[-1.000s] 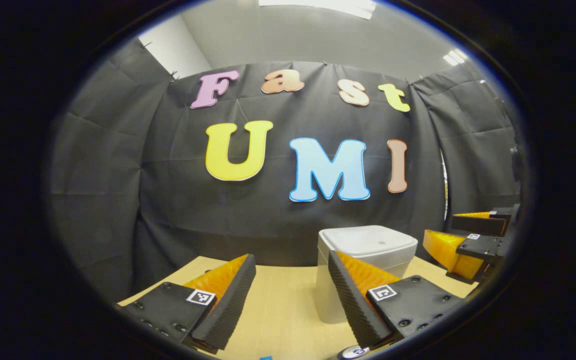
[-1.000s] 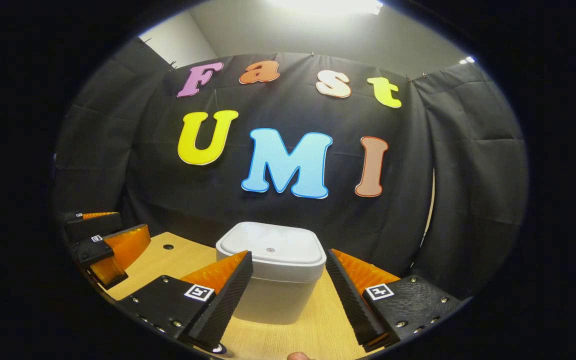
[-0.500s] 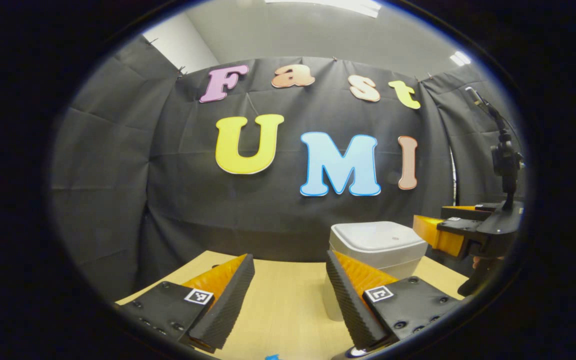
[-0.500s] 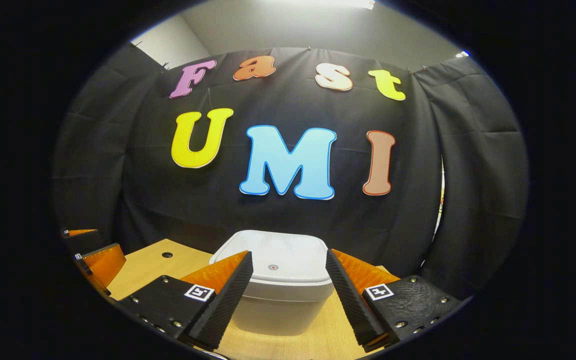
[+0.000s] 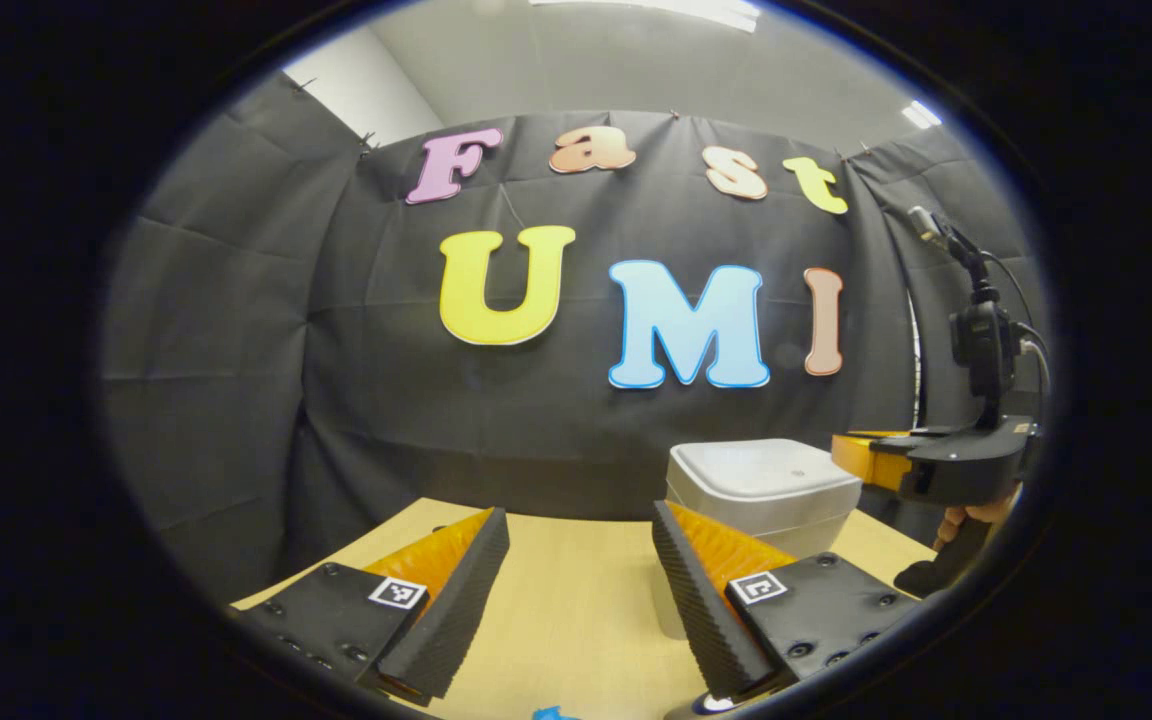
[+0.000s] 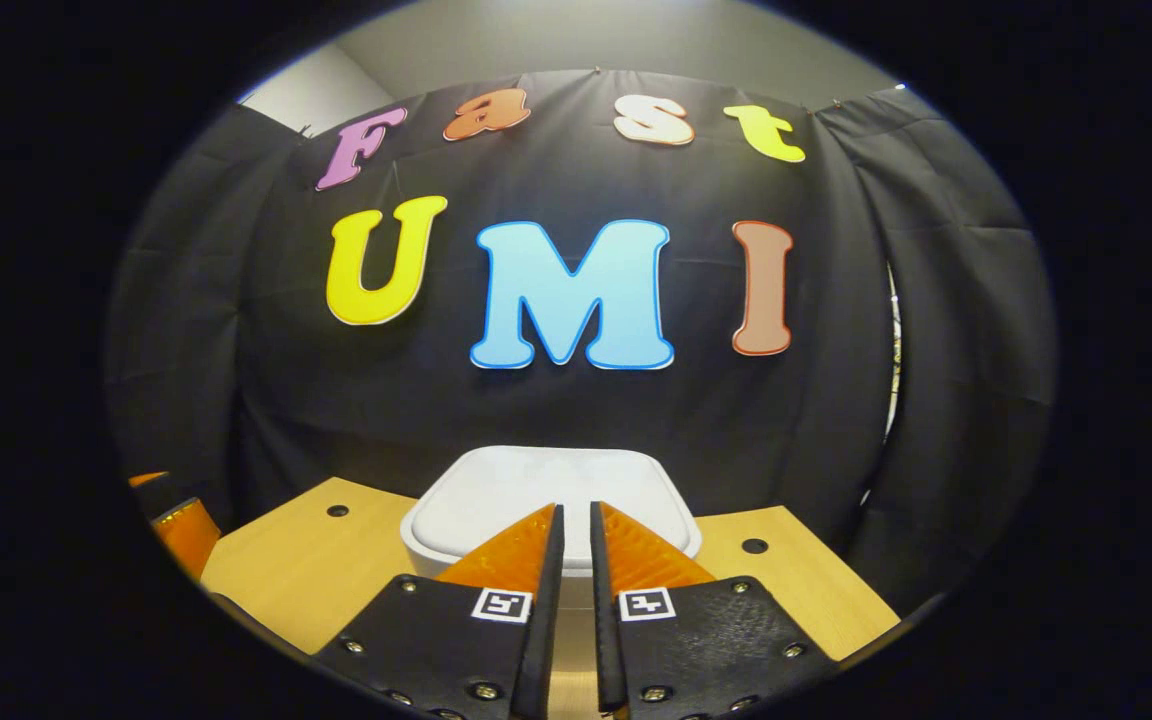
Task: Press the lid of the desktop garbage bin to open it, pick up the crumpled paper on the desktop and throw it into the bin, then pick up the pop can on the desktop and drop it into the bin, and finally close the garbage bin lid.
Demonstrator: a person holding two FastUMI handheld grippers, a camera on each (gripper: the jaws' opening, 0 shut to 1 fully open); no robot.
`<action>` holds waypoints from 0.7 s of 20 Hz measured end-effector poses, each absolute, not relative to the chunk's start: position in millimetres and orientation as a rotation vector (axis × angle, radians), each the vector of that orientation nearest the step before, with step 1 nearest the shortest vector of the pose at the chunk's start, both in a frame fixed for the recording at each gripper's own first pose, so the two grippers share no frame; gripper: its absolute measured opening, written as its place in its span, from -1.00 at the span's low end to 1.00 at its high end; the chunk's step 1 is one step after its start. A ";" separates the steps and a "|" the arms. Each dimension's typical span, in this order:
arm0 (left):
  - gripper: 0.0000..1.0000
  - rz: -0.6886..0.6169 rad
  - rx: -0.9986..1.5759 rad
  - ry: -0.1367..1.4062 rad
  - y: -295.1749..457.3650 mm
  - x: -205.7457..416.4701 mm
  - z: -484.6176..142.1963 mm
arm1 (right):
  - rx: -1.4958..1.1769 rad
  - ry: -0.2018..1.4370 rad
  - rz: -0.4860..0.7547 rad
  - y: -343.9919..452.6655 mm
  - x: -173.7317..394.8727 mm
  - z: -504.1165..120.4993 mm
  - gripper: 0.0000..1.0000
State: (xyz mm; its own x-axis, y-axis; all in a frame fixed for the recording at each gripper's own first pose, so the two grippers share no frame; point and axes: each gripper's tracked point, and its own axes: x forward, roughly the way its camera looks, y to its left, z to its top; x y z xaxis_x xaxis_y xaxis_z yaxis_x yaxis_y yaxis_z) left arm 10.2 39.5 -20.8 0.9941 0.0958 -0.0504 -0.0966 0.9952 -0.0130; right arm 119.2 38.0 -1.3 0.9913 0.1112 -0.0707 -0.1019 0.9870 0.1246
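The white desktop bin (image 6: pixel 476 495) stands on the wooden table with its lid down. My right gripper (image 6: pixel 574 512) is shut with nothing between its fingers, and its tips hang over the middle of the lid; whether they touch it I cannot tell. In the left gripper view the bin (image 5: pixel 761 480) is ahead to the right, and the right gripper (image 5: pixel 891 462), held by a hand (image 5: pixel 976 520), reaches over its right edge. My left gripper (image 5: pixel 576 540) is open and empty above the table, left of the bin. It also appears as the left gripper (image 6: pixel 186 525) at the right gripper view's left edge.
The wooden table (image 6: pixel 296 560) has two small round holes, one (image 6: pixel 337 510) left of the bin and one (image 6: pixel 755 546) right of it. A blue scrap (image 5: pixel 551 713) and a round dark-rimmed object (image 5: pixel 706 704) peek in at the bottom. The black cloth wall hangs close behind the bin.
My right gripper has gone from open to shut and moved forward over the bin lid. The left gripper has shifted only slightly.
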 end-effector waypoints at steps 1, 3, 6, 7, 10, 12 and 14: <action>0.89 0.098 -0.016 0.049 39.3 10.0 -20.7 | 0.129 0.079 0.119 40.3 119.1 -1.9 -0.65; 0.90 0.100 -0.017 0.053 39.0 10.0 -23.8 | 0.155 0.101 0.107 38.7 124.5 -6.8 -0.75; 0.89 0.106 -0.019 0.052 40.7 12.2 -23.0 | 0.181 0.116 0.119 40.3 134.1 -7.0 -0.97; 0.89 0.107 -0.017 0.052 40.6 12.3 -23.4 | 0.174 0.116 0.128 41.4 139.0 -9.6 -0.98; 0.92 0.111 -0.010 0.051 42.8 13.5 -22.9 | 0.138 0.117 0.138 44.3 143.1 -11.5 -0.98; 0.92 0.108 -0.007 0.052 39.4 15.8 -23.8 | 0.110 0.126 0.139 45.5 144.3 -17.1 -0.98; 0.92 0.103 -0.005 0.051 36.4 16.4 -22.9 | 0.092 0.126 0.140 44.5 145.0 -18.7 -0.98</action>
State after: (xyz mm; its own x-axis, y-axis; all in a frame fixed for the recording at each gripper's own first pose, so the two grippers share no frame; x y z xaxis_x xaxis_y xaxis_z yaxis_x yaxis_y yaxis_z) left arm 16.4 36.4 -22.9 0.9934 0.1025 -0.0507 -0.1028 0.9947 -0.0027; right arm 145.0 44.5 -18.7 0.9823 0.1446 -0.1190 -0.1331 0.9861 0.0998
